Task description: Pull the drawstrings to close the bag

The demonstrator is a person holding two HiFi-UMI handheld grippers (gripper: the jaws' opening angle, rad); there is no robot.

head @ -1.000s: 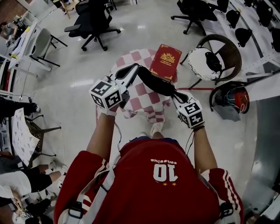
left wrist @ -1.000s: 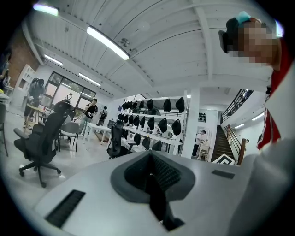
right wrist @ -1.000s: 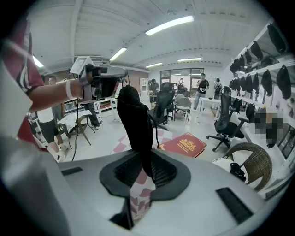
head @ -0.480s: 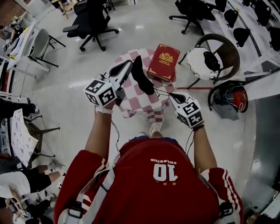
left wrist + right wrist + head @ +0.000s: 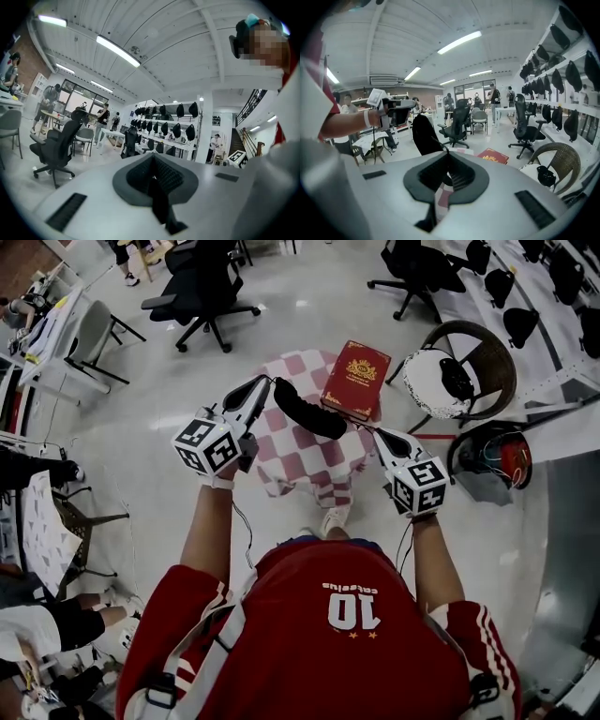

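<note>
My left gripper (image 5: 264, 385) is out in front of me, its jaws pressed together on the upper end of the black bag (image 5: 309, 415). I cannot tell whether they are pinching fabric or cord there. The bag is off the table, slung in the air from that grip. In the head view it slants down to the right as a dark, narrow bundle over the small table's pink-and-white checked cloth (image 5: 298, 457). On the far side of the cloth lies a red book (image 5: 356, 379) with a gold emblem on its cover, and the bag's lower end crosses just in front of its near edge. From that end a thin black drawstring (image 5: 439, 144) runs on to my right gripper (image 5: 381, 433). Its jaws have just been closing and are now clamped flat on the cord. This gripper sits lower in the head view than the left and is tipped slightly downward. Further right, beyond it, stands a wicker chair (image 5: 499, 352) with a white cushion (image 5: 424, 381) on the seat.
</note>
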